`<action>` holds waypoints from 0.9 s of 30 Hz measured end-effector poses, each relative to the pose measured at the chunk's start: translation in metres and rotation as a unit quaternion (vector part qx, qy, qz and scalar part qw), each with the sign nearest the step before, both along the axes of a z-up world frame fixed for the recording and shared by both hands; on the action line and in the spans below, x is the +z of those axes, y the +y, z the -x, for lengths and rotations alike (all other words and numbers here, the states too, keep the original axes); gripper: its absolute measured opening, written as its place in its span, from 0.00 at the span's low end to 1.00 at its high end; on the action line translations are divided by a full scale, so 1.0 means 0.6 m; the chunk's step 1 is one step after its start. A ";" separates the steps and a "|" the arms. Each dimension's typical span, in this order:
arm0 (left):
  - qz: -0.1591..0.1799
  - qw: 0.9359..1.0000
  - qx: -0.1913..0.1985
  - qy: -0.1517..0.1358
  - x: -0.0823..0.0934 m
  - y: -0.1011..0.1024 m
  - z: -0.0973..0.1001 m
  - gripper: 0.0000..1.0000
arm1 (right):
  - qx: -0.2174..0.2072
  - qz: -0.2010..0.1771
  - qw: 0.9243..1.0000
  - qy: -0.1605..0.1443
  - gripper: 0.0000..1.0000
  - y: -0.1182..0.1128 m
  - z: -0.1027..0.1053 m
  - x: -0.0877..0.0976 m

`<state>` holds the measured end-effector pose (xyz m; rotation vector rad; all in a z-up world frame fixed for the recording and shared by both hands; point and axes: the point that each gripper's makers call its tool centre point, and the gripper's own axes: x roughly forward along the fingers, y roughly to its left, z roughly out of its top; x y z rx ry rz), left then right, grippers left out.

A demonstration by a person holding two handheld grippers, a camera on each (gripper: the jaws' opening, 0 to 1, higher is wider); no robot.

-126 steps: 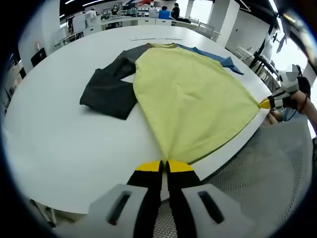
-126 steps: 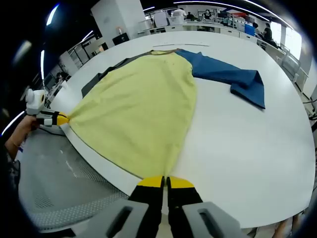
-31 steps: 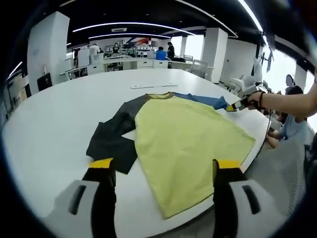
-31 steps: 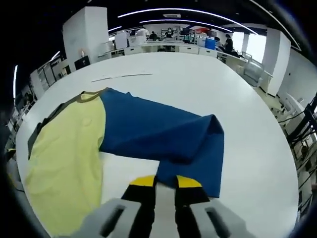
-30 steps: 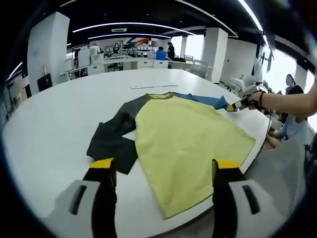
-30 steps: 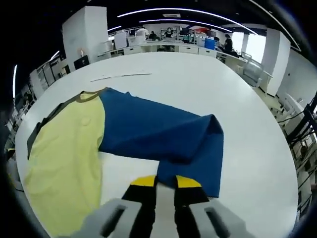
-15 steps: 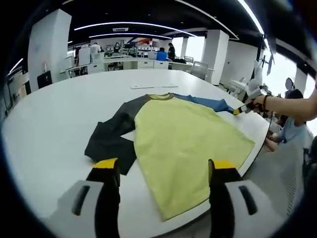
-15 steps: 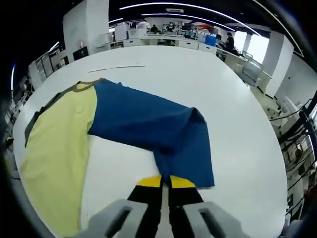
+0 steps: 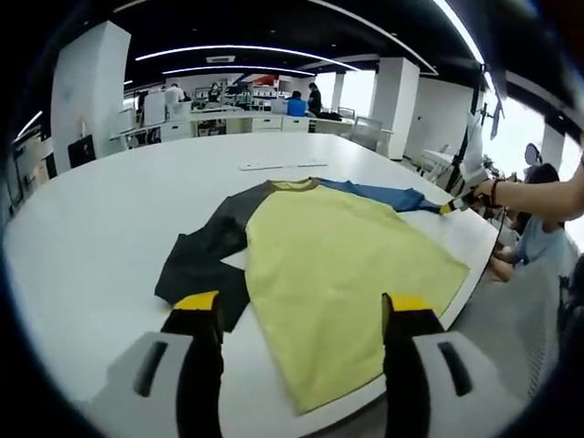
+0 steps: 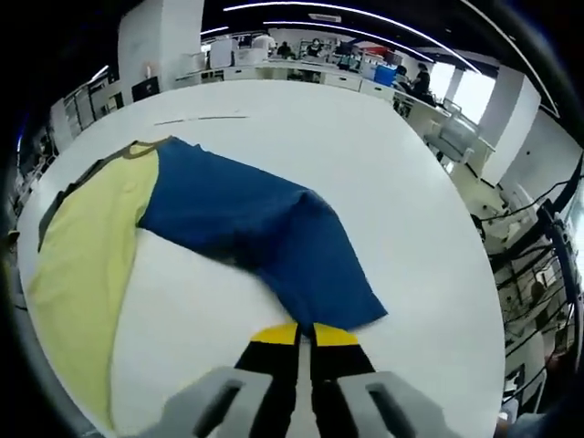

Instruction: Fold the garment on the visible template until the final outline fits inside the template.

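A shirt lies flat on the white round table: yellow body, dark grey sleeve, blue sleeve. My left gripper hovers open over the shirt's near hem, one jaw above the grey sleeve's end, the other above the yellow cloth. In the right gripper view, my right gripper is shut on the cuff of the blue sleeve, which stretches away from the yellow body. In the left gripper view, that gripper is at the far right, in a hand, at the blue sleeve's tip.
A thin pale strip lies on the table beyond the collar and shows again in the right gripper view. The table edge runs close on the right. A seated person is by the table; desks stand far behind.
Both grippers let go of the yellow hem. The right one has shut on the blue cuff and drawn the sleeve out straighter. The left gripper stays open, hardly moved.
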<state>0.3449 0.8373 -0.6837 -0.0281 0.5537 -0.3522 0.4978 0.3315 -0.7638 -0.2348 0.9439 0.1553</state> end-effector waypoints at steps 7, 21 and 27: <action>0.004 1.000 0.001 0.000 0.001 -0.003 0.000 0.66 | 0.002 0.009 1.000 0.004 0.00 -0.024 -0.006 0.004; 0.001 1.000 -0.004 0.005 0.000 -0.006 0.003 0.67 | -0.001 0.050 0.999 0.010 0.00 -0.051 0.007 0.022; -0.001 1.000 -0.006 0.005 0.002 -0.010 0.002 0.68 | -0.002 0.057 0.998 0.015 0.00 -0.068 0.006 0.017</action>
